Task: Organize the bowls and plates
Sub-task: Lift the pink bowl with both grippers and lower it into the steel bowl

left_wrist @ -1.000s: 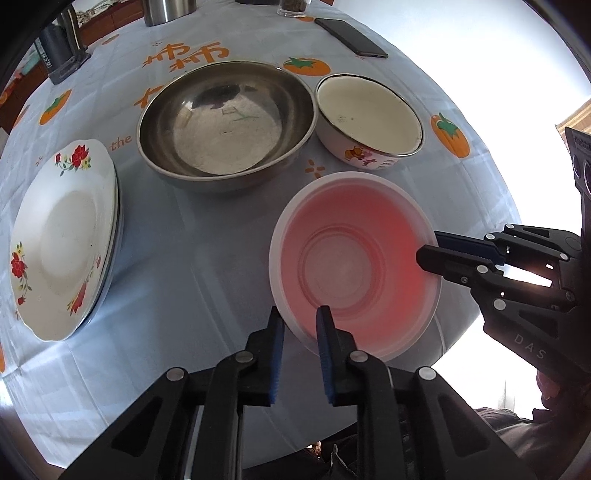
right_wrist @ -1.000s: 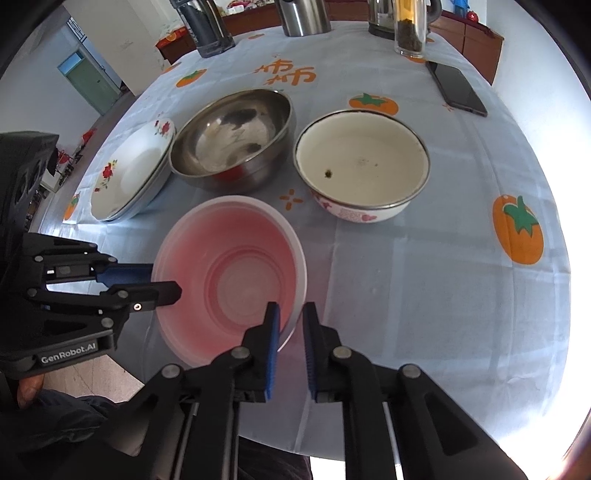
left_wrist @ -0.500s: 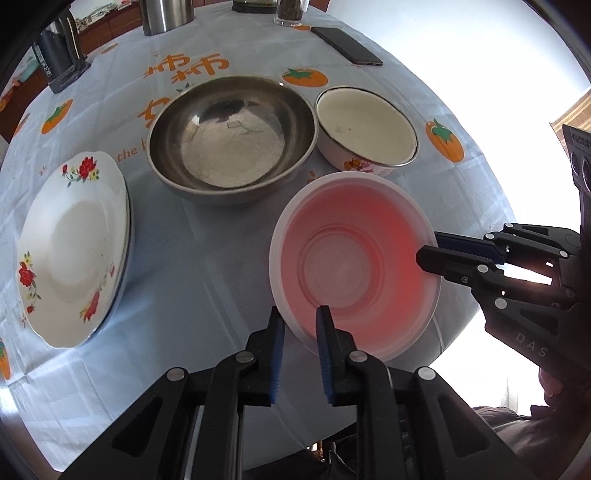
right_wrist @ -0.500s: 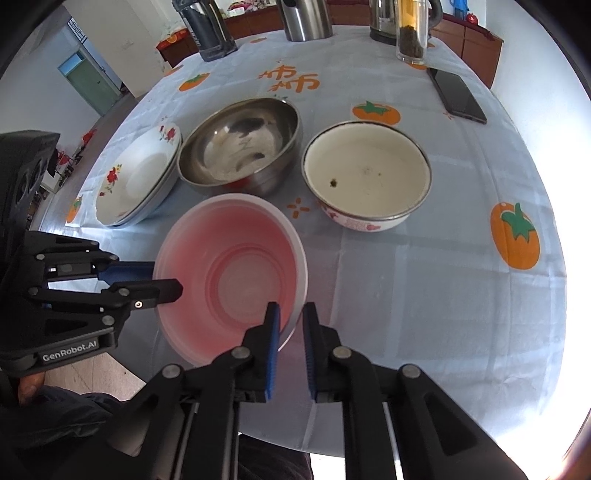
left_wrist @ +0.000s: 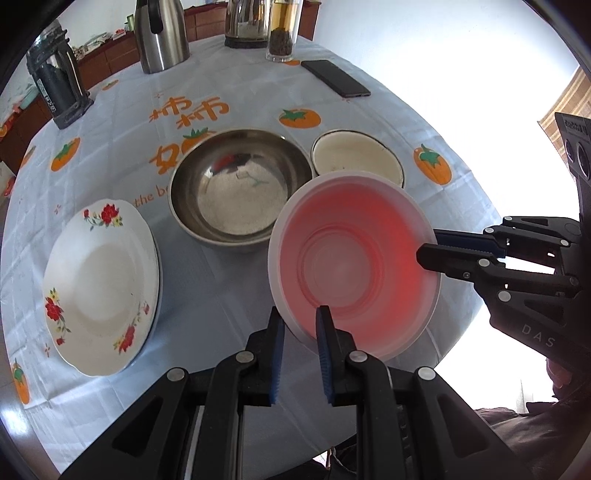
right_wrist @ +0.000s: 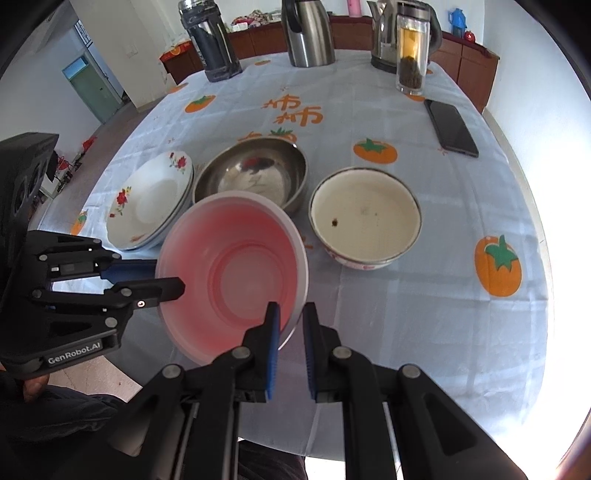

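Both grippers hold a pink plastic bowl (left_wrist: 354, 262) by its rim, lifted above the table and tilted. My left gripper (left_wrist: 299, 325) is shut on its near rim; it also shows in the right wrist view (right_wrist: 168, 277). My right gripper (right_wrist: 291, 317) is shut on the opposite rim of the pink bowl (right_wrist: 236, 269), and shows in the left wrist view (left_wrist: 428, 247). Behind stand a steel bowl (left_wrist: 240, 188), a white enamel bowl (left_wrist: 354, 155) and a stack of floral plates (left_wrist: 99, 280).
The round table (right_wrist: 424, 295) has a pale blue cloth with orange persimmons. At the far side stand a black phone (right_wrist: 450, 127), a glass tea bottle (right_wrist: 410, 59), a steel jug (right_wrist: 308, 33), a kettle (right_wrist: 382, 40) and a dark flask (right_wrist: 212, 44).
Both grippers have lifted the pink bowl higher, away from the table, and tilted it. More of the far table has come into view.
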`<action>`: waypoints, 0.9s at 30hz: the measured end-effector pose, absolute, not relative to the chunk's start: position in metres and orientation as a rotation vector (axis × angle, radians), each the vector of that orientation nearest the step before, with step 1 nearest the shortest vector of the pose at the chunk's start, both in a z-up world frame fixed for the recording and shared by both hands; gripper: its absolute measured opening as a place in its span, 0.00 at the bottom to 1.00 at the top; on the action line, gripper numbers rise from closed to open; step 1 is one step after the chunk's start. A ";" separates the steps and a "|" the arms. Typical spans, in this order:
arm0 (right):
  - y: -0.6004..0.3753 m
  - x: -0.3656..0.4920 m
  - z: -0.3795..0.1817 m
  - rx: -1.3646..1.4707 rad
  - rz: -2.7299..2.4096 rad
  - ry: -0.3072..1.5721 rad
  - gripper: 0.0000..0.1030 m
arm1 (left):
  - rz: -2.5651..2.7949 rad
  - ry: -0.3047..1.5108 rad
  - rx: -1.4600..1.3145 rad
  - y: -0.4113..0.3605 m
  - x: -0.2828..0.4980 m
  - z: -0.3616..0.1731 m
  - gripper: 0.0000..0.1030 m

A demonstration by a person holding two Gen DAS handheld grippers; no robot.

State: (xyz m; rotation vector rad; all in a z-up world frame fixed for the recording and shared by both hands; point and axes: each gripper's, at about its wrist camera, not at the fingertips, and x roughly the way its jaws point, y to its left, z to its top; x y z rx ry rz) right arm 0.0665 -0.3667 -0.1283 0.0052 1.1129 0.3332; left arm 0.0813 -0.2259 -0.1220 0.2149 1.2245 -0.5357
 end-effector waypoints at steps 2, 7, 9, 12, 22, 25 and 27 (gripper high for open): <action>-0.366 0.068 -0.125 0.004 0.331 1.107 0.12 | -0.535 1.211 0.219 -0.225 0.083 -0.118 0.19; -0.364 0.071 -0.117 0.008 0.329 1.085 0.12 | -0.535 1.189 0.209 -0.220 0.087 -0.111 0.19; -0.363 0.074 -0.114 0.011 0.329 1.073 0.12 | -0.533 1.182 0.205 -0.218 0.090 -0.108 0.19; -0.360 0.076 -0.110 0.012 0.329 1.062 0.12 | -0.530 1.174 0.199 -0.217 0.093 -0.104 0.19; -0.351 0.087 -0.103 0.015 0.338 1.036 0.12 | -0.513 1.151 0.183 -0.209 0.109 -0.092 0.19; -0.348 0.092 -0.100 0.016 0.342 1.029 0.12 | -0.505 1.148 0.175 -0.206 0.115 -0.091 0.19; -0.346 0.096 -0.098 0.014 0.347 1.021 0.12 | -0.500 1.143 0.172 -0.203 0.119 -0.089 0.19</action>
